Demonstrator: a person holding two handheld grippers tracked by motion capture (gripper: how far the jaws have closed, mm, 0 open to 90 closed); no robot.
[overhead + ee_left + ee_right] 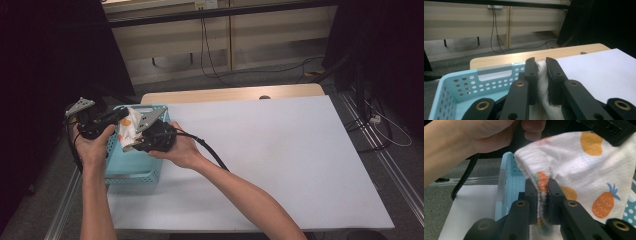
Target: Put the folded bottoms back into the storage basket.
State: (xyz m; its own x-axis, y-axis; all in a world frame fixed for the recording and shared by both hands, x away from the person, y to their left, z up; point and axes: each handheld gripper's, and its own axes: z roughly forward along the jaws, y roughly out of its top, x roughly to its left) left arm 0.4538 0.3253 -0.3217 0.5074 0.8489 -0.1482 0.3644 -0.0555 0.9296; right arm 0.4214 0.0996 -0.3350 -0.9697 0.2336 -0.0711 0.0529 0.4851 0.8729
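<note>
Hanging white pineapple-print cloth (584, 167), pinched between both tongs.

White pineapple-print cloth (584, 170), pale blue basket (131, 170).

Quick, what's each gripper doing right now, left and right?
Left gripper: shut on the pineapple-print cloth.
Right gripper: shut on the same cloth, over the blue basket.
</note>
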